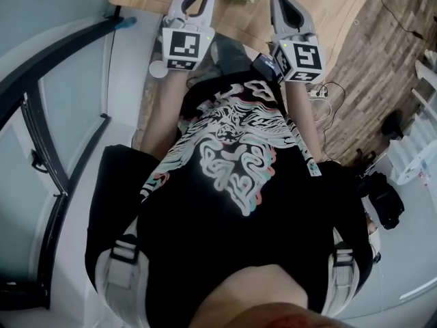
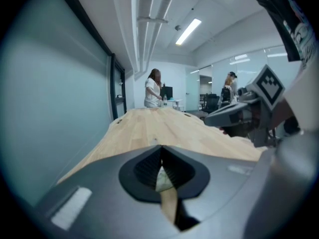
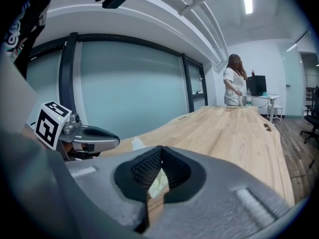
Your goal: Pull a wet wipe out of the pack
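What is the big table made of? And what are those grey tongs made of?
The table looks like wood: pale tan with grain lines and a smooth matt top. The left tongs and right tongs look like hard grey plastic, matt and moulded, though I can't be sure. Their inner pads are black and ribbed, maybe rubber.

Light: bright and even, supplied by ceiling strip lights [image 2: 188,31].
Edges: strong fisheye bending and dark corners noted in gripper views.
Focus: nearest surfaces softened.
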